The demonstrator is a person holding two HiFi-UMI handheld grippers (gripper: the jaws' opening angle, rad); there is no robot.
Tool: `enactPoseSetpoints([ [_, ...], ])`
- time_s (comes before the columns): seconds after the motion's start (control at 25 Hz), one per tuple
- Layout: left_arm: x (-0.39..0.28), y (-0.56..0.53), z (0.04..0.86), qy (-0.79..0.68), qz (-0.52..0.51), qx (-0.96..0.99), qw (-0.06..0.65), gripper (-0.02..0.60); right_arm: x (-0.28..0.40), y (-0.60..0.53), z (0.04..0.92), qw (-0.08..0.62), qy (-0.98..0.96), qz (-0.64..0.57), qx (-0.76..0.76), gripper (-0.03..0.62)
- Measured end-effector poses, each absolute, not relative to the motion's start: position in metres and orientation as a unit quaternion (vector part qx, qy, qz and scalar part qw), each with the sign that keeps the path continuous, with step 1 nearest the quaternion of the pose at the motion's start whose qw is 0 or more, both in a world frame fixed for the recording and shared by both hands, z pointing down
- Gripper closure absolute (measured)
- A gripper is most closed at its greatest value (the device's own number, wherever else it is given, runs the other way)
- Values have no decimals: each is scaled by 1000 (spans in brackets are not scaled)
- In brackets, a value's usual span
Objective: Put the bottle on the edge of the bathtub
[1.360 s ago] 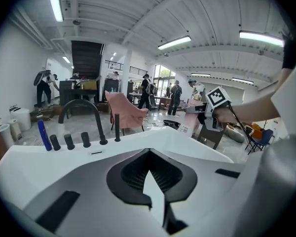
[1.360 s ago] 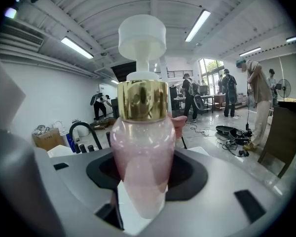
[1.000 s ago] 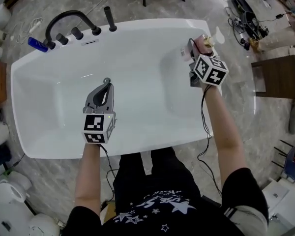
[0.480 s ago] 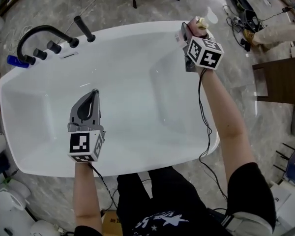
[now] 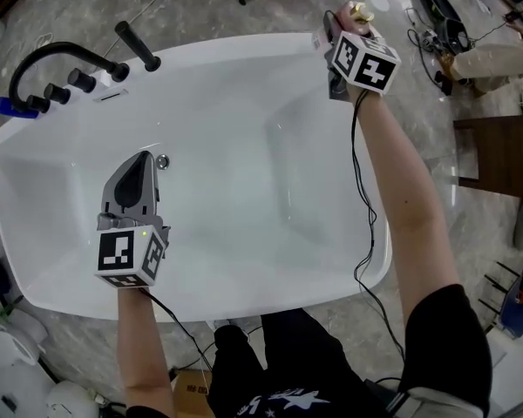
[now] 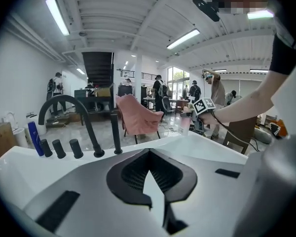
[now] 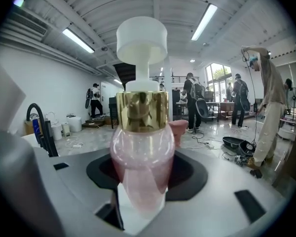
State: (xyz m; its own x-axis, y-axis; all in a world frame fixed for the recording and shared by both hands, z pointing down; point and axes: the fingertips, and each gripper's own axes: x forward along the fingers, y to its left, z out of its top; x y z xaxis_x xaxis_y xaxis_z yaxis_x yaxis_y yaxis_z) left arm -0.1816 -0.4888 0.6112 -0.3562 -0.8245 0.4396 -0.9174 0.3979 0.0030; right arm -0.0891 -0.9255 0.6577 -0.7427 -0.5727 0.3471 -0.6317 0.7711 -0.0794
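Right gripper (image 5: 338,31) clamped on the clear pink plastic pump bottle (image 7: 140,152) with gold collar and white cap. Bottle is upright at 1 o'clock, by the white bathtub (image 5: 235,49) far rim; contact unclear. Left gripper (image 5: 141,165) jaws together, empty, over the basin at 9 o'clock.

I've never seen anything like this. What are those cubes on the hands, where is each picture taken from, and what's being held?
There is no robot: a person holds a two-jaw gripper in each hand, and the marker cubes are part of those. The head view looks down from a camera on the person's head onto a white bathtub with a black faucet. The two gripper views come from cameras riding on the grippers. The left gripper hangs over the tub, jaws together and empty. The right gripper clamps a pink bottle near the tub's far corner.
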Motion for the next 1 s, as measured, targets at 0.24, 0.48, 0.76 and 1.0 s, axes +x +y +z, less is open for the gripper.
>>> enactPoseSetpoints([
  [0.24, -182, -486, 628, -813, 118, 534, 203, 566, -119, -922, 677, 163, -930, 105, 313, 367],
  [0.48, -185, -480, 642, -813, 116, 528, 217, 566, -144, -918, 687, 177, -931, 87, 308, 367],
  [0.76, -182, -490, 648, -812, 111, 530, 219, 566, -153, -913, 690, 181, -932, 87, 301, 365],
  [1.0, -176, -494, 646, -807, 114, 536, 220, 566, -155, -910, 688, 185, -938, 77, 284, 362],
])
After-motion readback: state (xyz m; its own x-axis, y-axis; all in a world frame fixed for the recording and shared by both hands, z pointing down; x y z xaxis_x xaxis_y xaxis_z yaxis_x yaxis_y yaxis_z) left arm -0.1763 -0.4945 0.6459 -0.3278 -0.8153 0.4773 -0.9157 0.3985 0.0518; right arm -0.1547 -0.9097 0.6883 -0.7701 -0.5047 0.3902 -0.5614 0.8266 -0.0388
